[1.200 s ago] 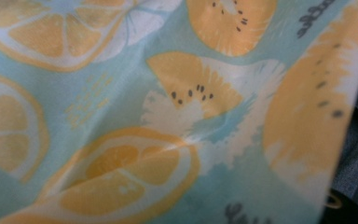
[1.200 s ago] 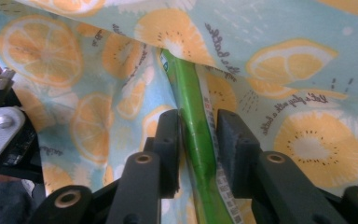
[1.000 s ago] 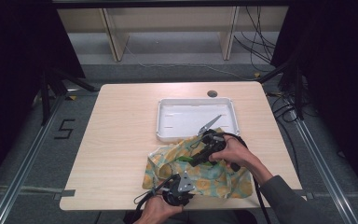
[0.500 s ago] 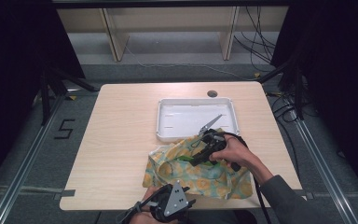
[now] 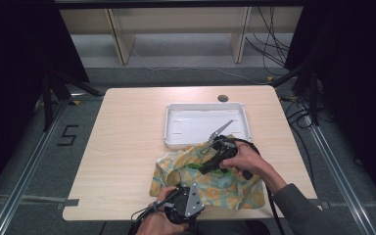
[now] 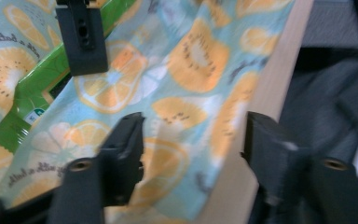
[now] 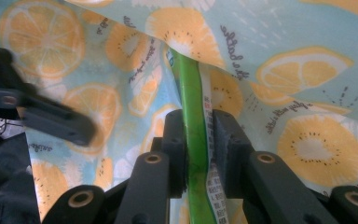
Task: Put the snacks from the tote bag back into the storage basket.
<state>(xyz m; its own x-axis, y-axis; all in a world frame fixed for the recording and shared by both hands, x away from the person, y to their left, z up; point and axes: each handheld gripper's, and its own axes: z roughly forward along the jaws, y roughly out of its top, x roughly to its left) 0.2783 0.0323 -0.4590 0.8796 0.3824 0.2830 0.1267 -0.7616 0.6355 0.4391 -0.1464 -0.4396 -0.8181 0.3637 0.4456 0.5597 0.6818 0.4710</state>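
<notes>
R gripper [image 7: 198,140] is clamping the green packet [image 7: 193,93] at the mouth of the citrus-print cloth bag [image 5: 225,188], near table [image 5: 127,147] front edge. L gripper [image 6: 191,140] jaws have just been opening, nothing btwn pads. Packet's looking partly in; I'm guessing bagging is unfinished. White tray [image 5: 176,122] beyond.

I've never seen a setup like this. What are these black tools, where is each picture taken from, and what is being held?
A person sits at a wooden table and holds a hand-worked claw in each hand. One camera looks down from above; the two others ride on the claws. On the table lie a white tray and a citrus-print cloth. The right claw is shut on a flat green packet among the cloth. The left claw, at the table's near edge, has just been opening; the cloth lies behind its jaws, unpinched.
</notes>
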